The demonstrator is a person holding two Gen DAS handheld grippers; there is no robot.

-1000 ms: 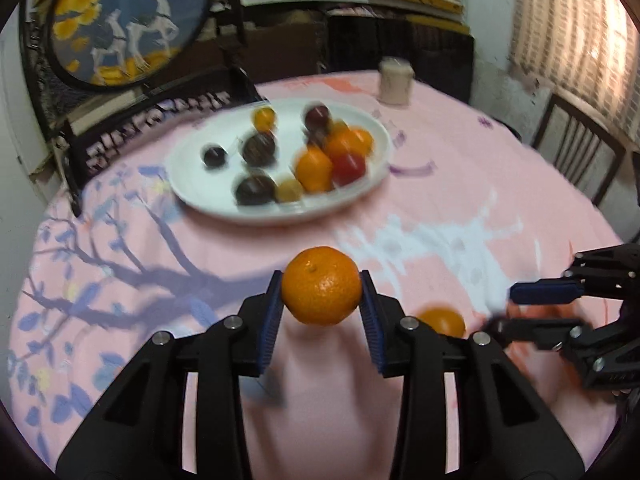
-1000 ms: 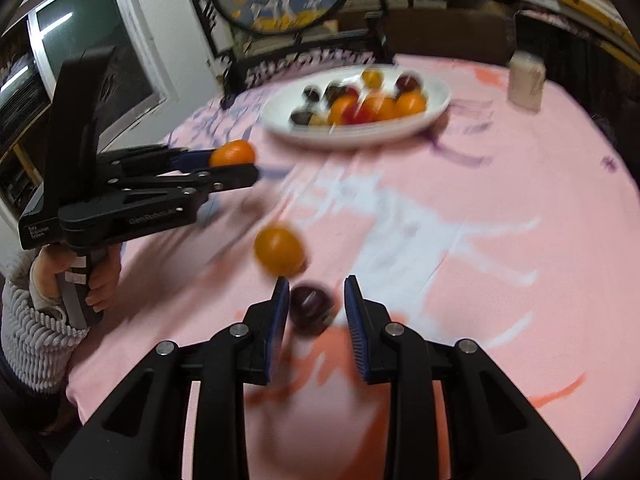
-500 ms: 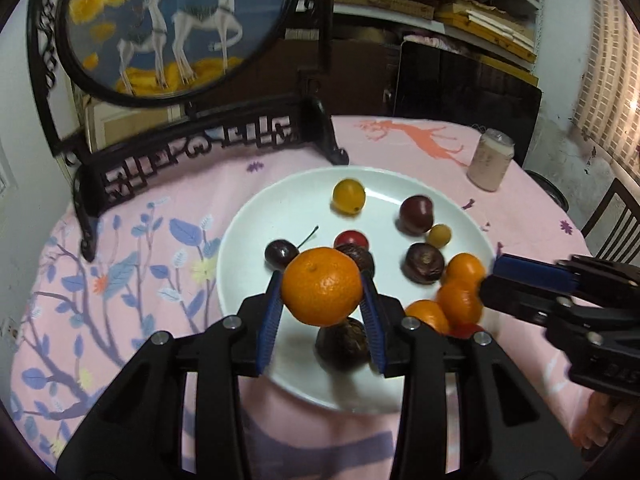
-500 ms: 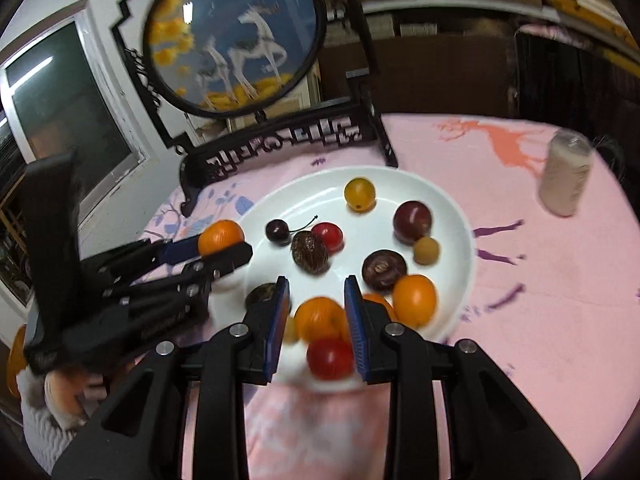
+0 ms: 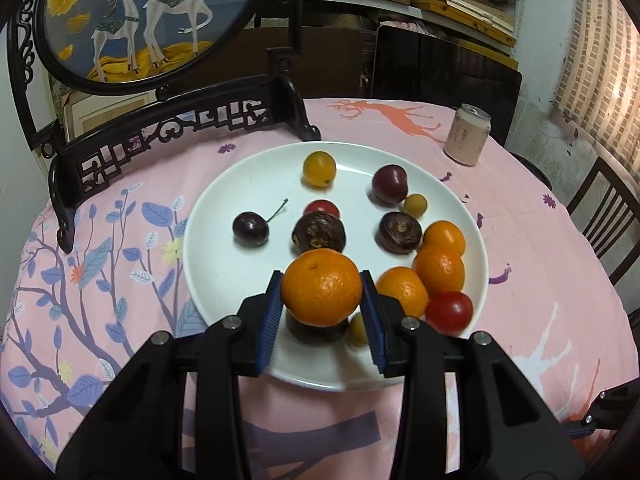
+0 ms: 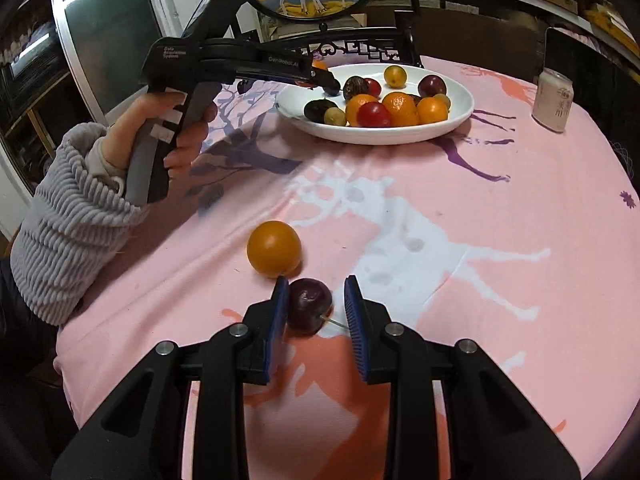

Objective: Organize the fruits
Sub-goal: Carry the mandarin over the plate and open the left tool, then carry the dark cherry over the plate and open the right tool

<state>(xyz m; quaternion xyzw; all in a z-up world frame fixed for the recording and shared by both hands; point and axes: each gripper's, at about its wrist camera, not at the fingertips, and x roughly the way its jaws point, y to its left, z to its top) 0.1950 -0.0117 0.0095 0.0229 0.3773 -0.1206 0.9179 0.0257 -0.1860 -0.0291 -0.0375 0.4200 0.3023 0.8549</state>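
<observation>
My left gripper point(image 5: 322, 302) is shut on an orange mandarin point(image 5: 321, 287) and holds it above the near part of the white plate point(image 5: 224, 200). The plate holds several fruits: oranges, a red tomato point(image 5: 449, 310), a dark cherry point(image 5: 250, 228) and dark plums. In the right wrist view my right gripper point(image 6: 316, 312) is open, low over the pink tablecloth, with a dark cherry point(image 6: 309, 305) between its fingers, close to the left one. An orange fruit point(image 6: 273, 247) lies just beyond it. The left gripper point(image 6: 320, 76) shows there over the plate point(image 6: 460, 114).
A pink can point(image 5: 467, 134) stands on the table right of the plate, also in the right wrist view point(image 6: 555, 101). A carved black stand with a round deer painting point(image 5: 140, 12) rises behind the plate. A chair point(image 5: 604, 216) stands at the right.
The left gripper carried the mandarin further over the plate. The right gripper pulled back from the plate to the near table and now straddles the dark cherry.
</observation>
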